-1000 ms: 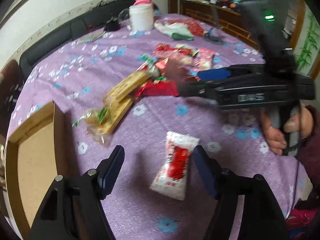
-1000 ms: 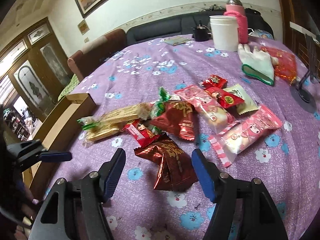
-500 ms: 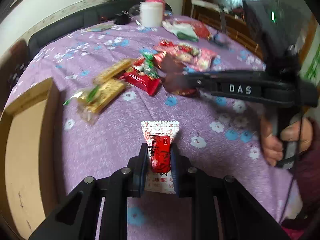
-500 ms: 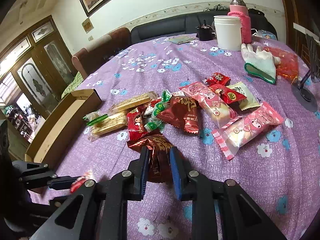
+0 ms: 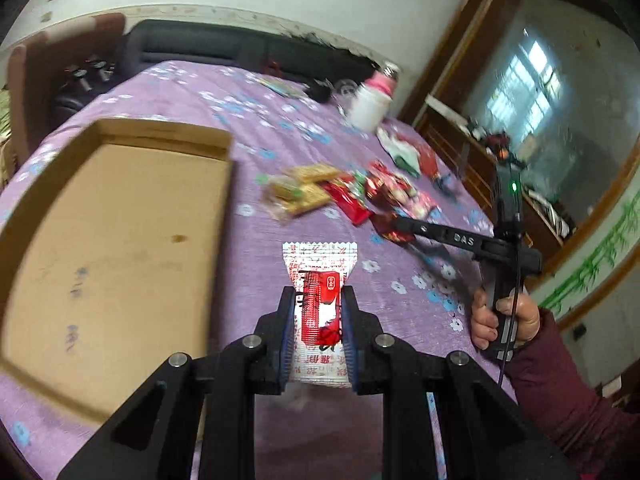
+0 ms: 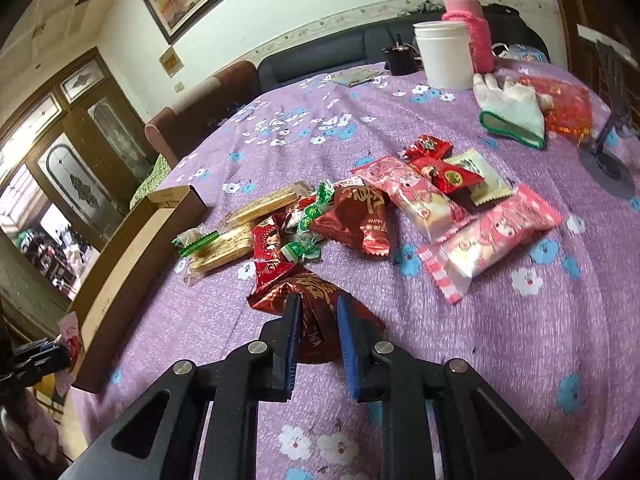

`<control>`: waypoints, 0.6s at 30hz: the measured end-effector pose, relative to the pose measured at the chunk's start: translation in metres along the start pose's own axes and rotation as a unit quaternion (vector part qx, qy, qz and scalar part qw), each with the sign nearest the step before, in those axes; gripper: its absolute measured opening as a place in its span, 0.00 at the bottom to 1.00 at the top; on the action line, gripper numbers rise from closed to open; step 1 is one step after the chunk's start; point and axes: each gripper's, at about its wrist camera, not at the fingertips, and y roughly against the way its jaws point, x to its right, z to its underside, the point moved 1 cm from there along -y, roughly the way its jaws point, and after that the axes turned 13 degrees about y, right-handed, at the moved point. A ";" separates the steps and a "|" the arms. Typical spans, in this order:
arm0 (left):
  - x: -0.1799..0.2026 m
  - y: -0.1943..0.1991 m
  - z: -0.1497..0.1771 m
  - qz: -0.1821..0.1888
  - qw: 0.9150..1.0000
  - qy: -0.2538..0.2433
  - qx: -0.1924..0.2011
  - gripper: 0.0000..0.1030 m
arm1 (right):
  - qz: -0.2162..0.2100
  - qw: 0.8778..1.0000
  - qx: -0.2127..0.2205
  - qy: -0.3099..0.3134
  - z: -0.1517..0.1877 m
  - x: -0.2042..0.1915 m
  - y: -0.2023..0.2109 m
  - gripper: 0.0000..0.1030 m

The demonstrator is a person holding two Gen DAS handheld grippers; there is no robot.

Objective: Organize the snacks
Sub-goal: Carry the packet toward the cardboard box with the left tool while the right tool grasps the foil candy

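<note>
Soft daylight fills both views, brightest from the window [image 5: 532, 80] up and to the right of the left hand-held gripper [image 5: 318, 332]; that view is smeared by motion blur, the cardboard box [image 5: 120, 240] included; fisheye bending darkens every corner; the right view is sharper.

the cardboard box [image 5: 108, 248] lies open-topped on the bench [image 5: 256, 420], its floor bare, only a low wall [image 5: 218, 240] along the side facing the snacks. between that wall and the snack pile [image 6: 360, 216] runs a strip of bare purple cloth. the pile crowds mid-bench, wrappers overlapping. behind it stand a white tub [image 6: 442, 54] and pink bottle [image 6: 468, 24], with a glove [image 6: 512, 110] and a black stand [image 6: 608, 160] off to the side. the near bench edge is bare.
</note>
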 end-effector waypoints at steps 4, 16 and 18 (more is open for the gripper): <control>-0.020 0.034 -0.006 -0.009 0.999 0.008 0.029 0.20 | -0.036 0.999 0.008 -0.034 0.003 -0.005 0.012 0.11; -0.056 0.079 -0.012 -0.010 0.997 0.032 0.070 0.20 | 0.045 0.998 -0.002 0.032 -0.003 -0.043 0.022 0.34; -0.057 0.080 -0.009 -0.012 0.997 0.033 0.068 0.20 | 0.059 0.997 -0.006 0.055 -0.006 -0.046 0.014 0.64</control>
